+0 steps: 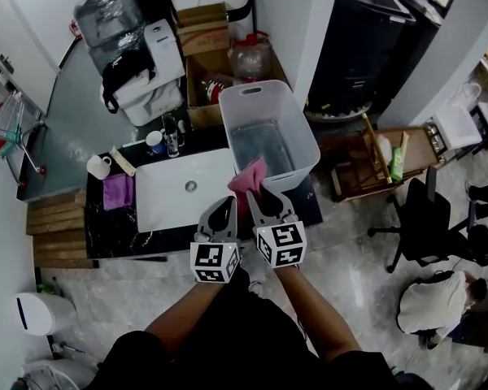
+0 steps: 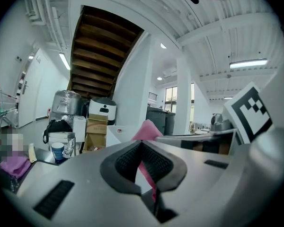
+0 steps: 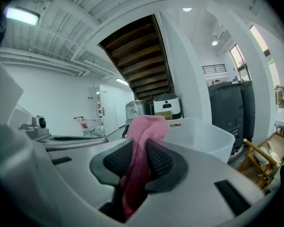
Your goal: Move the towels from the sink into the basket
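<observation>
A pink towel (image 1: pixel 248 177) hangs above the counter between the white sink (image 1: pixel 171 205) and the white plastic basket (image 1: pixel 236 96), and both grippers hold it. My left gripper (image 1: pixel 224 205) is shut on a thin edge of it; in the left gripper view the pink towel (image 2: pixel 146 130) runs between the pads of the left gripper (image 2: pixel 142 145). My right gripper (image 1: pixel 257 195) is shut on a thicker fold; the pink towel (image 3: pixel 144 126) bulges out of the right gripper (image 3: pixel 139 148), with the basket (image 3: pixel 203 131) just beyond. A purple towel (image 1: pixel 116 191) lies on the counter left of the sink.
A white mug (image 1: pixel 98 166), a blue cup (image 1: pixel 154 140) and a glass stand behind the sink. Cardboard boxes (image 1: pixel 203 35) sit behind the basket. A wooden rack (image 1: pixel 366 165), an office chair (image 1: pixel 427 214) and a seated person (image 1: pixel 435 303) are to the right.
</observation>
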Demonstrator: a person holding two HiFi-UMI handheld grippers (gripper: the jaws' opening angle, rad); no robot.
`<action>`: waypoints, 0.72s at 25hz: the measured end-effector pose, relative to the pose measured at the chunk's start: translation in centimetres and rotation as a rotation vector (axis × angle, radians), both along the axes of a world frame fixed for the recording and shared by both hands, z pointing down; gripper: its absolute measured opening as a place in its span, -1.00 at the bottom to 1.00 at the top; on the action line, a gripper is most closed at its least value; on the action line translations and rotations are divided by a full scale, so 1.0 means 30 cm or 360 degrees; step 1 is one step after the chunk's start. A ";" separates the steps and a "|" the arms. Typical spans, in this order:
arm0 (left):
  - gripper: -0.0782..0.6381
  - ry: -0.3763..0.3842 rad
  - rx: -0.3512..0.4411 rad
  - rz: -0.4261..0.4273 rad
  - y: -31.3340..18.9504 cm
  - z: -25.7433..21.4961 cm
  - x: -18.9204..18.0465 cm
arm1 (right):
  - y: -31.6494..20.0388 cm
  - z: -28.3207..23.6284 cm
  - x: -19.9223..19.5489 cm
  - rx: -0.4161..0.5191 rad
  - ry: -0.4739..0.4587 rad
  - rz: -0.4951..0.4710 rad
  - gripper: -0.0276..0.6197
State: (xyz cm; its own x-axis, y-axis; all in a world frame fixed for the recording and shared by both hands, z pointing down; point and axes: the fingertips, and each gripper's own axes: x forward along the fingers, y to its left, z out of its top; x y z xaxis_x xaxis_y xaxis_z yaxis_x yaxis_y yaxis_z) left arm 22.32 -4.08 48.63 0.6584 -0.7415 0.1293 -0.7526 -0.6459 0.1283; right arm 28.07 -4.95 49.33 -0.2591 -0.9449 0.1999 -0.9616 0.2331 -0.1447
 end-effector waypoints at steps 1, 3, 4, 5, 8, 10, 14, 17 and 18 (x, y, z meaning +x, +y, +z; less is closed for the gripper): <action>-0.77 0.0001 0.0002 0.0006 -0.018 -0.007 0.006 | -0.022 -0.006 0.007 -0.0001 -0.0004 0.0011 -0.61; -0.77 0.0011 0.0005 0.0007 -0.060 -0.022 0.010 | -0.065 -0.023 0.016 0.0001 -0.0010 0.0030 -0.61; -0.77 0.0020 0.0009 0.0004 -0.085 -0.030 0.011 | -0.087 -0.032 0.021 0.0006 -0.0013 0.0039 -0.61; -0.77 0.0030 0.0017 0.0002 -0.113 -0.039 0.013 | -0.111 -0.042 0.025 0.0013 -0.0013 0.0046 -0.61; -0.77 0.0062 0.0041 0.0023 -0.193 -0.067 0.026 | -0.186 -0.064 0.042 0.0023 -0.0001 0.0063 -0.61; -0.77 0.0076 0.0040 0.0048 -0.236 -0.078 0.041 | -0.233 -0.072 0.062 0.0017 0.0006 0.0080 -0.61; -0.77 0.0087 0.0044 0.0068 -0.323 -0.093 0.058 | -0.334 -0.093 0.095 0.0005 0.0005 0.0119 -0.61; -0.77 0.0099 0.0046 0.0064 -0.401 -0.096 0.062 | -0.417 -0.099 0.112 -0.0007 0.0032 0.0149 -0.61; -0.77 0.0104 0.0045 0.0061 -0.429 -0.096 0.062 | -0.446 -0.099 0.115 -0.0011 0.0057 0.0157 -0.61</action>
